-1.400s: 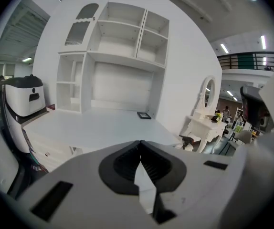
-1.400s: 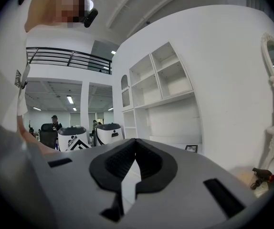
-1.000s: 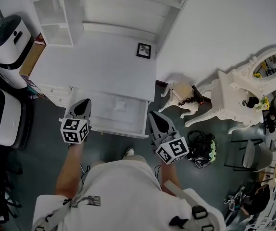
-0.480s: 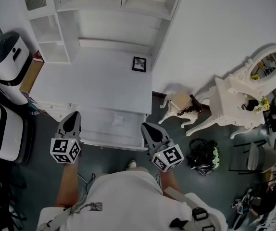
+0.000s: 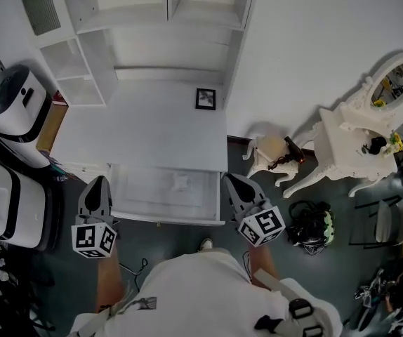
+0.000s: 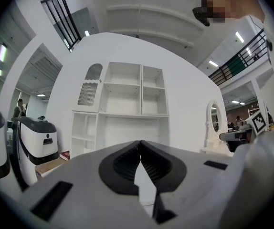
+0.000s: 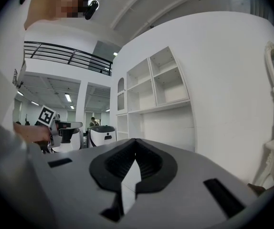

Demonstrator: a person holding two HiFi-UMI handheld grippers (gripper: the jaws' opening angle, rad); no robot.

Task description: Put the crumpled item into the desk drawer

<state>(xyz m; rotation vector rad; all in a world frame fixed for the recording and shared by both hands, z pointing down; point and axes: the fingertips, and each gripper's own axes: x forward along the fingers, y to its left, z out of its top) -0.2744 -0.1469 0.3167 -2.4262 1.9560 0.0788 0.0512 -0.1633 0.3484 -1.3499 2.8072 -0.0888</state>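
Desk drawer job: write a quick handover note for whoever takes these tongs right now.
Left tongs: shut, empty, by the left end of the drawer.
Right tongs: shut, empty, by its right end.
Things: the crumpled item lies inside the open drawer of the desk; neither tongs touches it.
Done: item is in the drawer.
Left: probably only pushing the drawer shut, if wanted.

No legible text or numbers, only square coded markers [image 5: 83, 236] on left gripper [image 5: 98, 182] and right gripper [image 5: 232, 181] cubes
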